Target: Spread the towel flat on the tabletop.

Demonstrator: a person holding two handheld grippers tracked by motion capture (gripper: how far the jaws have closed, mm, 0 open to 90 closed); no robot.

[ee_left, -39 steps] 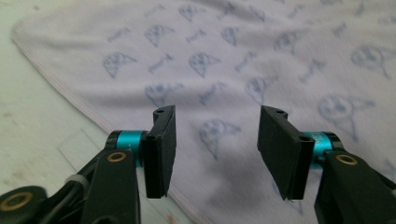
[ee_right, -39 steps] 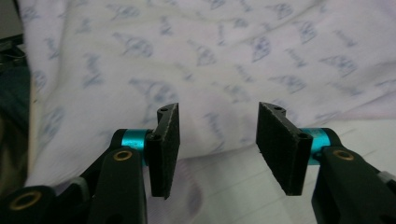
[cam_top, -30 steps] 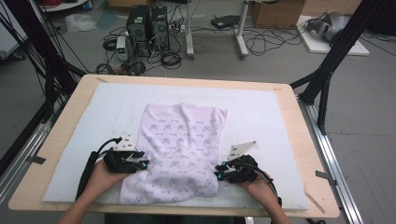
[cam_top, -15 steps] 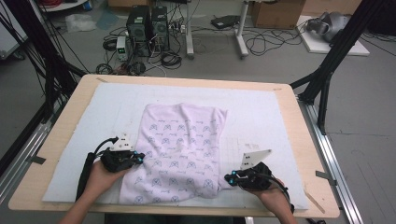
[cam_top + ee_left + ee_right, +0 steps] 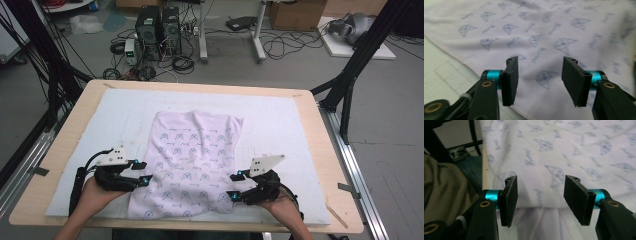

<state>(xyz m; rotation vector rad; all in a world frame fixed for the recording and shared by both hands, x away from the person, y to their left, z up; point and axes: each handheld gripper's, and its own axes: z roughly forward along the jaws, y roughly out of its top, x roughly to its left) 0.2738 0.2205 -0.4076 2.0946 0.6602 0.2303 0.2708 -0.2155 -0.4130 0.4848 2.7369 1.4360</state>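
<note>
A: On the tabletop point(image 5: 320, 150), what lies where?

B: A white mat point(image 5: 280, 120) covers most of the wooden surface, and a pale pink cloth point(image 5: 195, 160) printed with small blue figures lies flat on it, near the middle and reaching down to the near edge. Its far end is a bit rumpled.

A: And the left claw point(image 5: 142, 172)?

B: It sits at the cloth's left edge, low on the near side, held in the person's left hand point(image 5: 92, 192). Its jaws have just been opening, and in the left gripper view the left claw point(image 5: 537, 80) stands released, a clear gap between the two black pads with the printed fabric lying beyond them. Nothing is pinched between them.

A: The right one?

B: The right claw point(image 5: 234, 185) is at the cloth's right edge, also near the front, in the person's right hand point(image 5: 282, 207). Its jaws have likewise just been opening. In the right gripper view the right claw point(image 5: 539, 200) is released too; the cloth's folded edge passes beyond the gap, but the pads don't press on it.

A: Is the cloth touching either claw?

B: From the high view the tips sit right at its borders; whether they brush the fabric I can't tell.

A: Anything around the tabletop?

B: Computer towers point(image 5: 160, 25) and loose cables point(image 5: 285, 45) on the floor beyond it.
</note>
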